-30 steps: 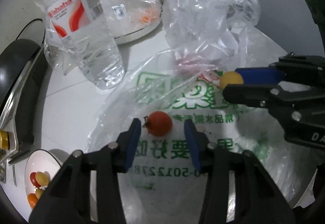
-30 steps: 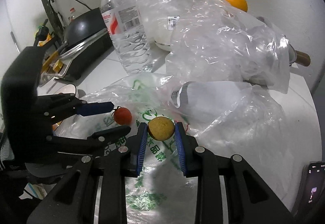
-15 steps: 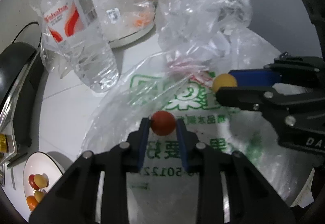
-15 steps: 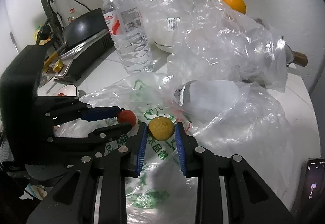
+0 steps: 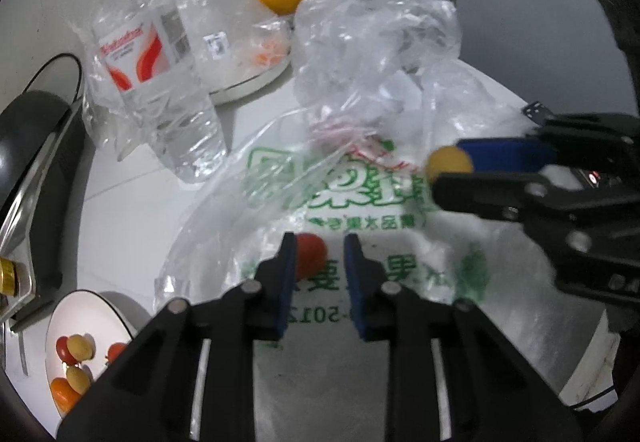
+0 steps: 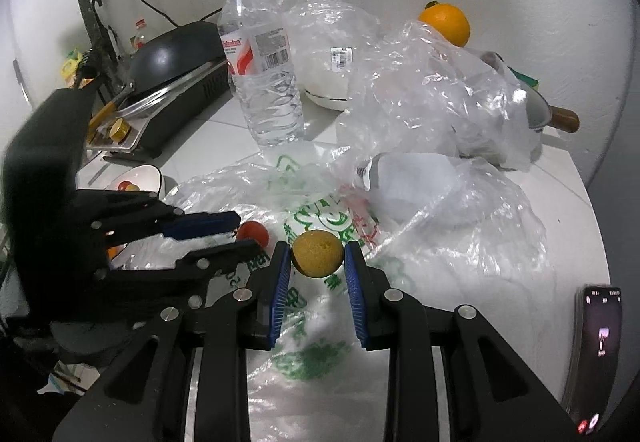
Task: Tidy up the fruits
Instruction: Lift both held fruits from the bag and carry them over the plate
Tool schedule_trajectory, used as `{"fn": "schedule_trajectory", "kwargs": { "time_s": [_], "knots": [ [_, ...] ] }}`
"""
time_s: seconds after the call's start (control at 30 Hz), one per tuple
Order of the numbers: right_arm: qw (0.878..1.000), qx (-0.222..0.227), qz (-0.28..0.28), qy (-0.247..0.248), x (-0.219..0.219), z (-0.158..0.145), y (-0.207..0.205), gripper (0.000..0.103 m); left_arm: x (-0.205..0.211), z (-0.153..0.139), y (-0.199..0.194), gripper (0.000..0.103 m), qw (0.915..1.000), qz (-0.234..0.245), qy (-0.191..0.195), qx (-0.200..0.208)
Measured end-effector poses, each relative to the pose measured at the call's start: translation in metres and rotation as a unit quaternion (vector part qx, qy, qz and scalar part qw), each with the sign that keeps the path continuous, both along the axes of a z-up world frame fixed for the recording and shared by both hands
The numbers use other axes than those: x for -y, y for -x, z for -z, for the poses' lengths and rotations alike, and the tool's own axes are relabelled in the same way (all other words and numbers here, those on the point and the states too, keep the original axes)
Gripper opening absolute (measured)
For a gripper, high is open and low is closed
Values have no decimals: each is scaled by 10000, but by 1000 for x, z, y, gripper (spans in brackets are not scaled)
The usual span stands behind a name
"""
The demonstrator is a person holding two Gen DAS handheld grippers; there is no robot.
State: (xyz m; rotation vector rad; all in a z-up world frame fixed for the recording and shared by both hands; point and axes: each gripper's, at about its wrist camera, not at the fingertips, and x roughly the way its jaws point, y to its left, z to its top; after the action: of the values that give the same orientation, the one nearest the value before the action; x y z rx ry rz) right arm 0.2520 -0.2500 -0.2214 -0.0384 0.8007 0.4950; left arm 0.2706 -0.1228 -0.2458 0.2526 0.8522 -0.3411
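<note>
Left gripper [image 5: 320, 256]: fingers grasp the red cherry tomato [image 5: 310, 254], which sits against the left pad, held above the printed plastic bag [image 5: 352, 181].
Right gripper [image 6: 316, 268]: fingers clenched on the yellow round fruit [image 6: 317, 254], one pad at each side.
Long axis: both held fruits are round, with no clear long axis or pointing end; the yellow one shows a dimple facing the right wrist camera.
Held fruits: two, one per gripper, close together over the bag.
Bowl [image 5: 100, 300]: one, white, at the tabletop [image 5: 132, 217] edge beside the left gripper, holding about five small red, yellow and orange fruits.
Orange [image 6: 445, 23]: one, at the back near the wall.
Water bottle [image 6: 260, 69]: one, upright, cap on.
Clear bags: two crumpled ones behind the printed bag.
</note>
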Motion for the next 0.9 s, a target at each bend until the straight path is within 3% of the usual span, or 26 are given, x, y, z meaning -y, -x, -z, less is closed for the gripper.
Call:
{"fn": "schedule_trajectory", "kwargs": {
  "time_s": [0.1, 0.63, 0.9],
  "knots": [
    [10000, -30, 73, -21, 3, 3, 3, 29, -1, 3, -7, 30, 10000, 0, -7, -36],
    [9997, -139, 133, -136, 13, 15, -9, 29, 3, 22, -30, 31, 9992, -49, -198, -330],
    [9997, -75, 154, -144, 14, 10, -4, 29, 3, 14, -19, 28, 9997, 131, -94, -206]
  ]
}}
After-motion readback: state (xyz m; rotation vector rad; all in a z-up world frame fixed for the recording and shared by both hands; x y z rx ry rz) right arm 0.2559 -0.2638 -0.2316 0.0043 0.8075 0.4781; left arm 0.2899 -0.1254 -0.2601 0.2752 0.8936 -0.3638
